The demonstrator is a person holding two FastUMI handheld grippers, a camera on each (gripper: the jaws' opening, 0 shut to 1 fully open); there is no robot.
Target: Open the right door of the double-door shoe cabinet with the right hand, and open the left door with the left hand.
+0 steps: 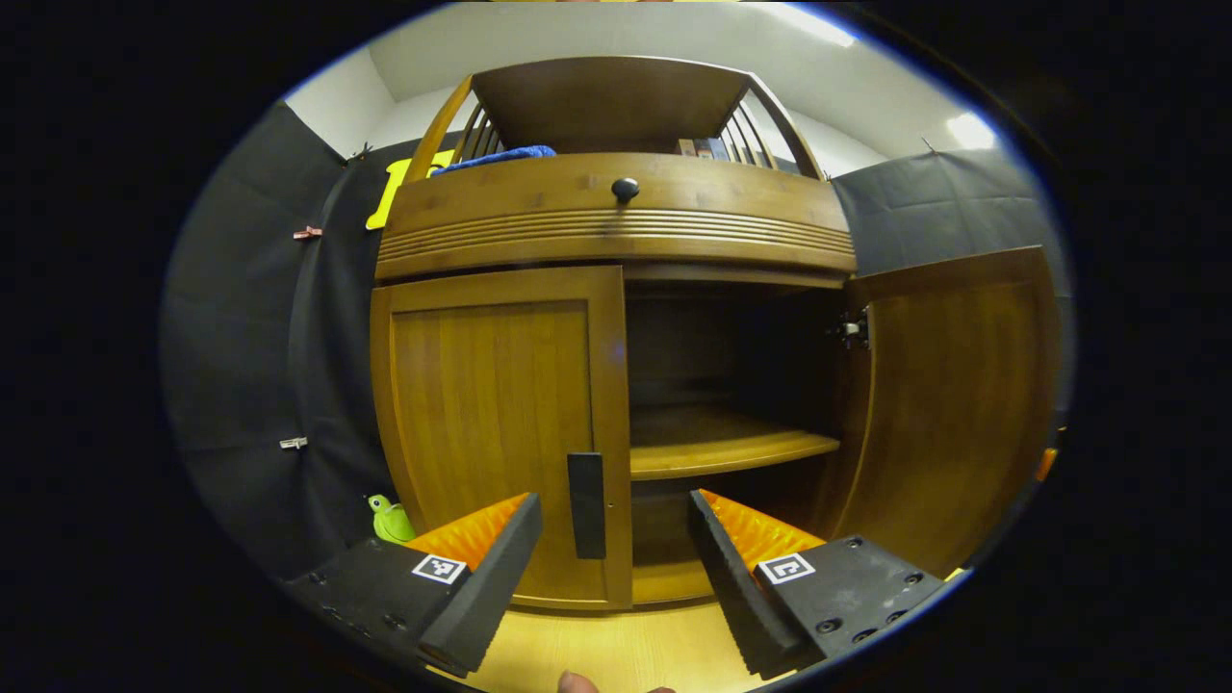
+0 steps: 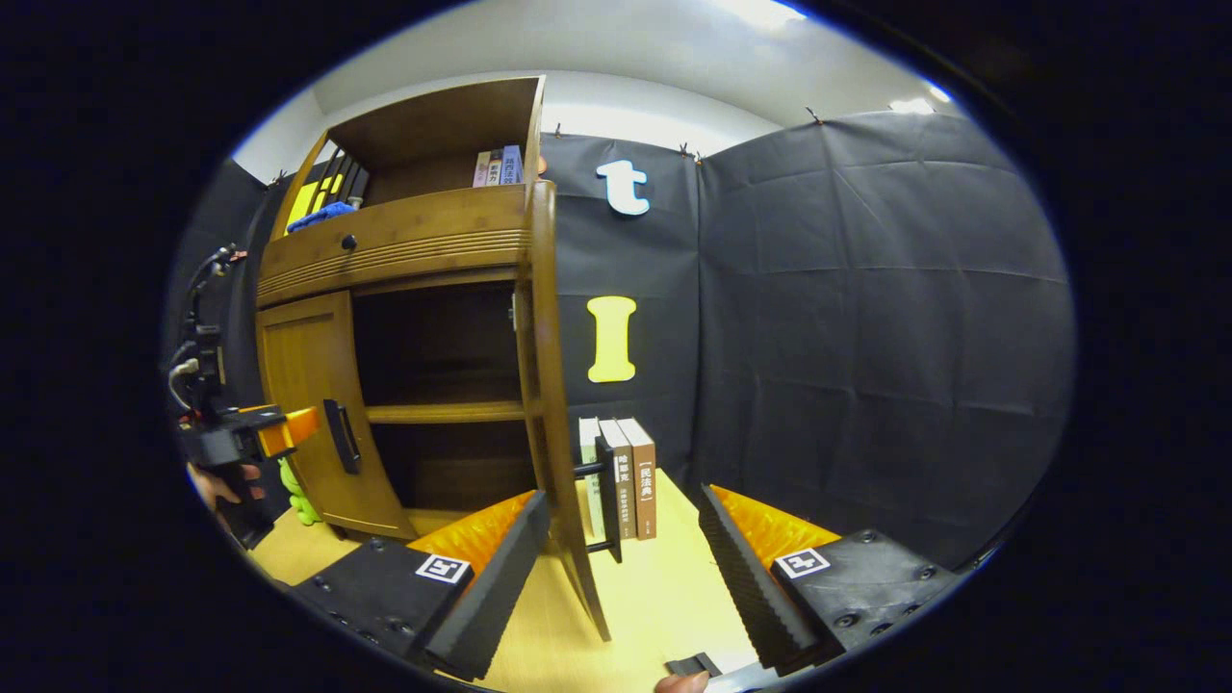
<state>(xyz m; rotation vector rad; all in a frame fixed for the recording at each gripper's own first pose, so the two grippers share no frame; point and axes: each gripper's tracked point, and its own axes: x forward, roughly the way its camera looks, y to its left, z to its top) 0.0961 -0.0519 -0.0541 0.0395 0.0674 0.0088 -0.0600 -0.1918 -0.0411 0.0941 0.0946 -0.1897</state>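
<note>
The wooden shoe cabinet (image 1: 616, 221) faces me in the left gripper view. Its left door (image 1: 491, 423) is closed, with a black vertical handle (image 1: 586, 505) on the inner edge. My left gripper (image 1: 611, 577) is open, and the handle stands just ahead between its fingers, untouched. The right door (image 1: 953, 404) is swung wide open. In the right gripper view this right door (image 2: 551, 385) shows edge-on, its black handle (image 2: 608, 500) on the far side. My right gripper (image 2: 621, 577) is open, the door's lower edge standing between its fingers. The left gripper (image 2: 255, 433) hovers by the left door (image 2: 308, 404).
Inside the cabinet a shelf (image 1: 722, 448) is bare. Three books (image 2: 626, 476) stand on the floor against the black cloth wall behind the open door. A green toy (image 1: 390, 520) sits left of the cabinet. A blue cloth (image 1: 496, 156) lies on the top shelf, above a drawer knob (image 1: 625, 189).
</note>
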